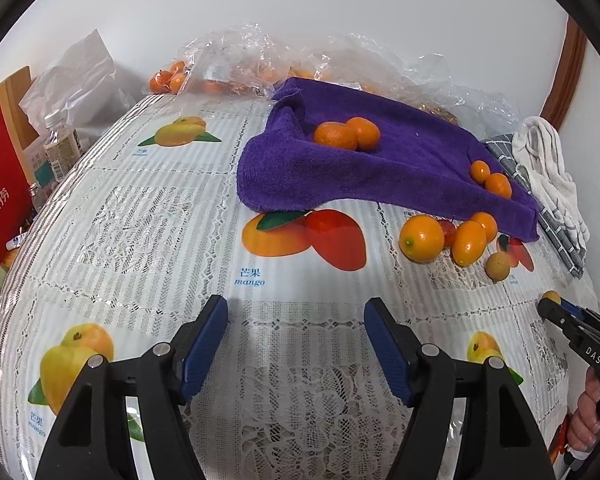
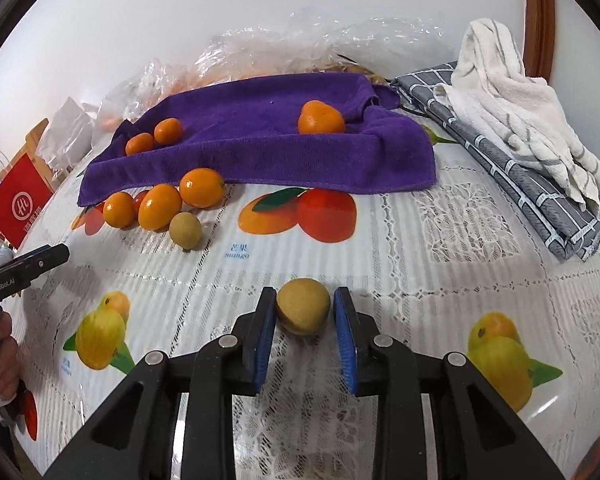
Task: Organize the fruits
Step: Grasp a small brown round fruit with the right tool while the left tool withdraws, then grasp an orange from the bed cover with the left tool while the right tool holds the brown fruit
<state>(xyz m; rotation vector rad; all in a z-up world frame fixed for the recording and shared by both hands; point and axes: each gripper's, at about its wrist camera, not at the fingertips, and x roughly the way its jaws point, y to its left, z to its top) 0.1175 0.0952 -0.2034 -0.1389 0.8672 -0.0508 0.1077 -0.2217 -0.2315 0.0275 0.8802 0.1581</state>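
Observation:
A purple towel (image 1: 380, 160) (image 2: 260, 140) lies on the table with two tangerines (image 1: 346, 133) and two small kumquats (image 1: 492, 178) on it. Three orange kumquats (image 2: 162, 204) and a tan longan (image 2: 185, 230) lie on the cloth just before its edge. My right gripper (image 2: 304, 312) is shut on a second tan longan (image 2: 303, 306) low over the table; it shows in the left wrist view (image 1: 550, 300). My left gripper (image 1: 296, 340) is open and empty above the tablecloth.
Clear plastic bags (image 1: 260, 64) with more oranges lie behind the towel. A grey checked cloth (image 2: 512, 168) and a white towel (image 2: 512, 108) lie at the right. A red box (image 1: 2, 188) and a bottle (image 1: 62, 148) stand at the left edge.

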